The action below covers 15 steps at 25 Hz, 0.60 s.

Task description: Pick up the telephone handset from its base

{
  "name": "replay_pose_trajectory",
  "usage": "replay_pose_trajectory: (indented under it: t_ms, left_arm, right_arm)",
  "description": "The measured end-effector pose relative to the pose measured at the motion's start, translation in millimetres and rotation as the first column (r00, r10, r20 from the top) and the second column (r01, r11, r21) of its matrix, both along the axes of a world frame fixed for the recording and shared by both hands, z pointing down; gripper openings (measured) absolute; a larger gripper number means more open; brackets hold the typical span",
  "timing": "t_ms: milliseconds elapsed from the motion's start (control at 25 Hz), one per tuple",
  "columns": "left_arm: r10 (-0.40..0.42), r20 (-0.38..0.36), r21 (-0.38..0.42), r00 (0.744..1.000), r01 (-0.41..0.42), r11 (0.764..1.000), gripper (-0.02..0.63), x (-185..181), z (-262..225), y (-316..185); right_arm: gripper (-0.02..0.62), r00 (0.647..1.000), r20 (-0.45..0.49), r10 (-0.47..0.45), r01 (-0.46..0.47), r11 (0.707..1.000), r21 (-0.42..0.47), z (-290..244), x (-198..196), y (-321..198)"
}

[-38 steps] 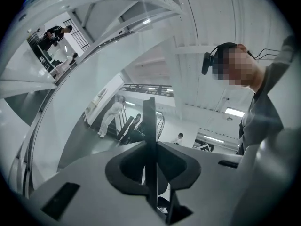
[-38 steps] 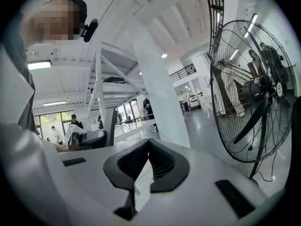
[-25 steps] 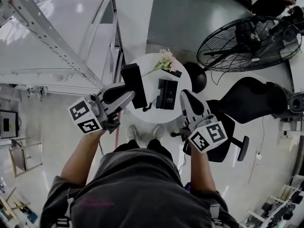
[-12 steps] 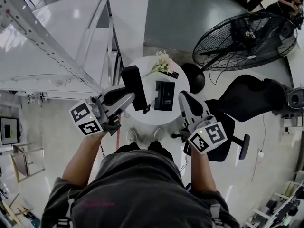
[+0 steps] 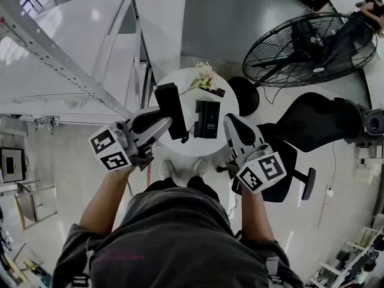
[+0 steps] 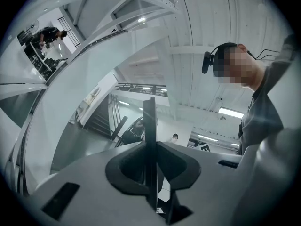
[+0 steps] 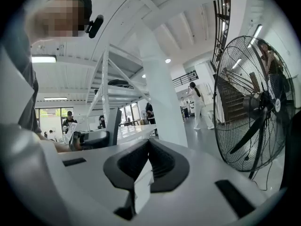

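The black telephone handset (image 5: 171, 110) is raised off the table and stands on end, with my left gripper (image 5: 164, 122) shut on its lower part. In the left gripper view the handset (image 6: 150, 135) shows edge-on between the pads. A cord (image 5: 188, 134) hangs from it toward the black phone base (image 5: 208, 119), which lies flat on the round white table (image 5: 177, 145). My right gripper (image 5: 229, 120) hovers at the table's right rim beside the base, jaws together with nothing held. The right gripper view shows the handset (image 7: 114, 124) at left.
White flowers (image 5: 206, 77) and a small black remote-like object (image 5: 218, 92) lie at the table's far side. A big floor fan (image 5: 306, 47) and a black office chair (image 5: 315, 125) stand to the right. A white steel frame (image 5: 60, 59) runs along the left.
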<state>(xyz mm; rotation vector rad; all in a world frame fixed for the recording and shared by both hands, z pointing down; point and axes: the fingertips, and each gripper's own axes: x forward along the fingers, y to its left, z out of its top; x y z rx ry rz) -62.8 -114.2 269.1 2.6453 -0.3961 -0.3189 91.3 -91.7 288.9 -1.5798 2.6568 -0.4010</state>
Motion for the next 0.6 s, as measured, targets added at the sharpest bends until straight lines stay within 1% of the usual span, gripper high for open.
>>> replay_pose_trajectory:
  t_ms: [600]
  left_arm:
    - [0.007, -0.008, -0.005, 1.000, -0.007, 1.000, 0.077, 2.4, -2.0, -1.2]
  right_arm:
    - [0.018, 1.000, -0.016, -0.008, 0.007, 1.000, -0.008, -2.7, -1.4, -0.4]
